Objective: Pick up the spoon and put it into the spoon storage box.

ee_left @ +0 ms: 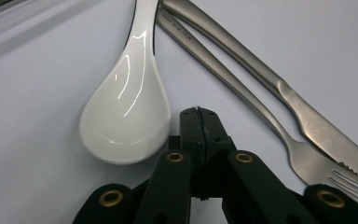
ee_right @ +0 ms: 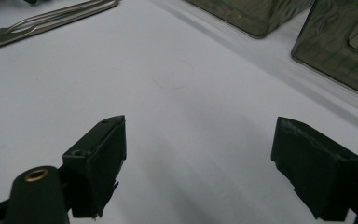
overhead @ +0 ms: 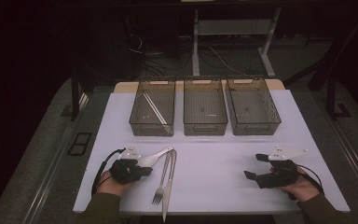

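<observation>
- One white spoon (ee_left: 128, 112) lies on the white table (overhead: 214, 158). Its round bowl sits just beside the tips of the left gripper (ee_left: 199, 116).
- The left gripper has its two black jaws pressed tight together. Nothing is between them. The spoon is next to them, not pinched.
- One fork (overhead: 161, 184) and one knife (overhead: 168, 186) lie side by side, just right of the spoon. Their handles point away from the person and sit close to the spoon's handle.
- That makes three eating things on the table: one spoon, one fork, one knife.
- Three see-through boxes stand in a row at the far side of the table: the left box (overhead: 153, 108), the middle box (overhead: 204, 107) and the right box (overhead: 252, 106).
- The left box has thin sticks leaning inside it. I cannot tell how many.
- The right gripper (ee_right: 198, 161) is held over bare table, well apart from the spoon. Its two jaws are spread wide and hold nothing.
- There are two grippers, one in each hand.
</observation>
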